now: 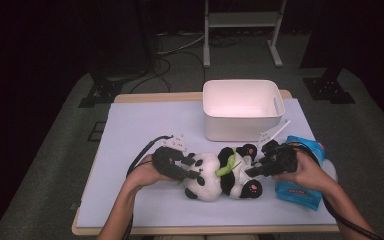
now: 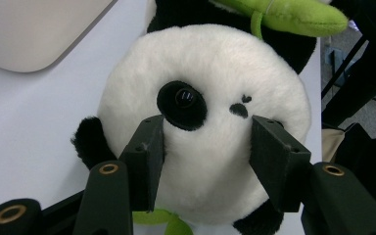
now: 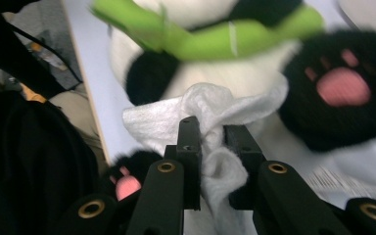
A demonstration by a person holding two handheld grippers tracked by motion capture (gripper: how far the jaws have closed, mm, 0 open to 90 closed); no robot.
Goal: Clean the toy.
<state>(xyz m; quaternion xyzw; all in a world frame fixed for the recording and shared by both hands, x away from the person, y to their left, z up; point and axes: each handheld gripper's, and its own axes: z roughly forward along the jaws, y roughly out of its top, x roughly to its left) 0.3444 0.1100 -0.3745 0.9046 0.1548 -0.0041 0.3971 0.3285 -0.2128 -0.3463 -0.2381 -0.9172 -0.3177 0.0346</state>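
A panda plush [image 1: 215,181] lies on its back on the pale mat [image 1: 140,125], hugging a green bamboo stalk [image 1: 228,165]. From the left, my left gripper [image 1: 194,169] is shut on its white head [image 2: 210,63], a pad pressed into the fur on each side of the muzzle [image 2: 206,142]. My right gripper [image 1: 254,169] comes in from the right, shut on a crumpled white wipe [image 3: 210,105] that rests against the plush's belly, between the two black feet with pink pads [image 3: 340,85]. The green stalk [image 3: 200,39] crosses above the wipe.
An empty white bin [image 1: 242,127] stands just behind the plush. A blue wipe pack [image 1: 300,195] lies under my right hand near the mat's right edge. The mat's left half is bare. Beyond the table are a dark floor and stand legs.
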